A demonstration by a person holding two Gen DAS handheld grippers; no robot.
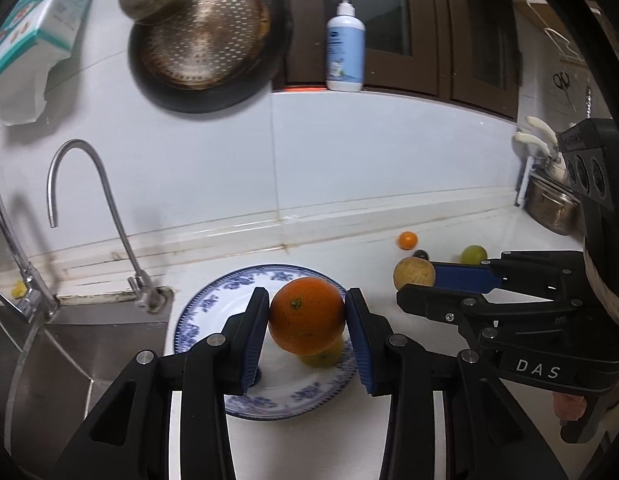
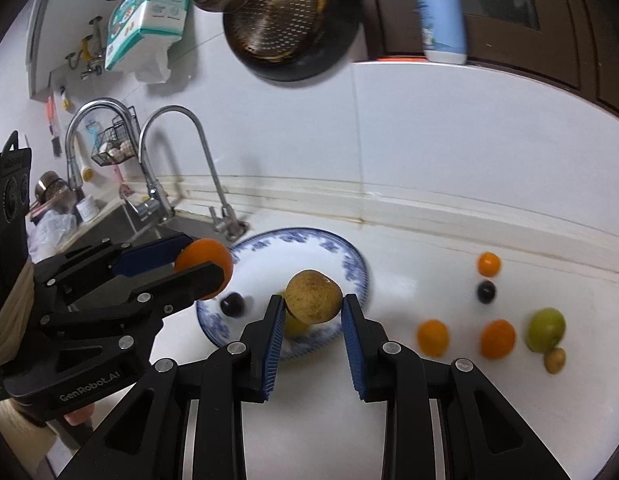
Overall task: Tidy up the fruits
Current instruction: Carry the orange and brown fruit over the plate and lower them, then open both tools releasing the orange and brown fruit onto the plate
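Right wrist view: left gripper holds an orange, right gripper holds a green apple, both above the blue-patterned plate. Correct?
One error. The right gripper is shut on a round tan-brown fruit, not a green apple; the green fruit sits on the white counter. The right wrist view shows it. The left gripper does hold the orange, both near the blue-patterned plate.

Black tongs [image 1: 306, 320], blue ribbed pads [image 1: 357, 336]

From my right tool's view, the bench [image 2: 449, 408] lies bare at 6 o'clock. Loose fruit [image 2: 497, 338] crowds 3 o'clock. The plate [image 2: 351, 264] holds a dark fruit [image 2: 232, 304] at its 8 o'clock; its centre is free. The taps [image 2: 213, 184] block 10 o'clock.
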